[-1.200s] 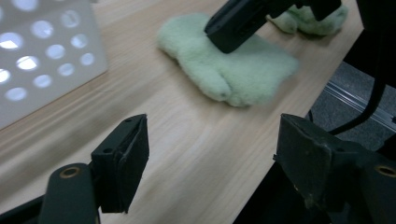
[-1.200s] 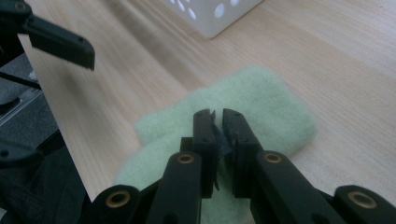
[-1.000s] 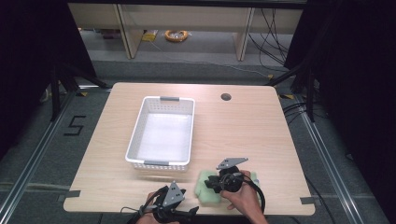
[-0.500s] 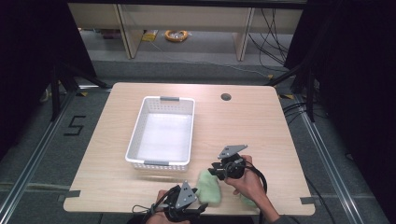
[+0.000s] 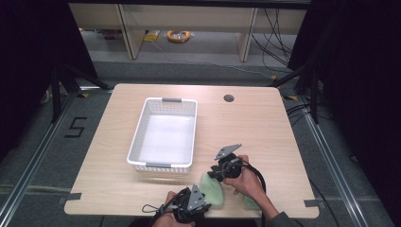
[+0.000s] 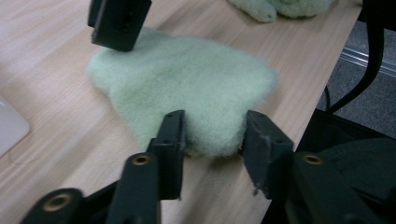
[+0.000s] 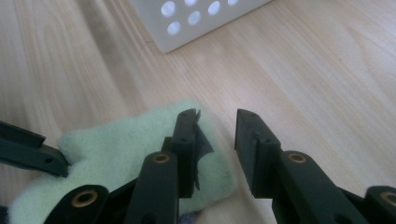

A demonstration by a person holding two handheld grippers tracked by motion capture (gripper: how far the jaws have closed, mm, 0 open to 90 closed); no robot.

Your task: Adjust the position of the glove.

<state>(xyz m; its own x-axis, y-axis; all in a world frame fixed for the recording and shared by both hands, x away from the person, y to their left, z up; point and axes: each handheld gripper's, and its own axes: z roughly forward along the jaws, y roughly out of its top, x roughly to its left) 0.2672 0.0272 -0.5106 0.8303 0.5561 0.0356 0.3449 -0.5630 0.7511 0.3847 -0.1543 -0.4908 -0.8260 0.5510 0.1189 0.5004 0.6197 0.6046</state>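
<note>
Wooden table [image 5: 265, 123] on grey floor [image 5: 198, 61]

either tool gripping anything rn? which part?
Left tool: jaws straddle the near edge of the green fuzzy cloth, not clearly clamped. Right tool: open over the cloth's far corner, holding nothing.

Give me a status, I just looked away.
Left gripper open, jaws straddling green cloth edge. Right gripper open at its far edge. White basket empty, nothing in the way.
</note>
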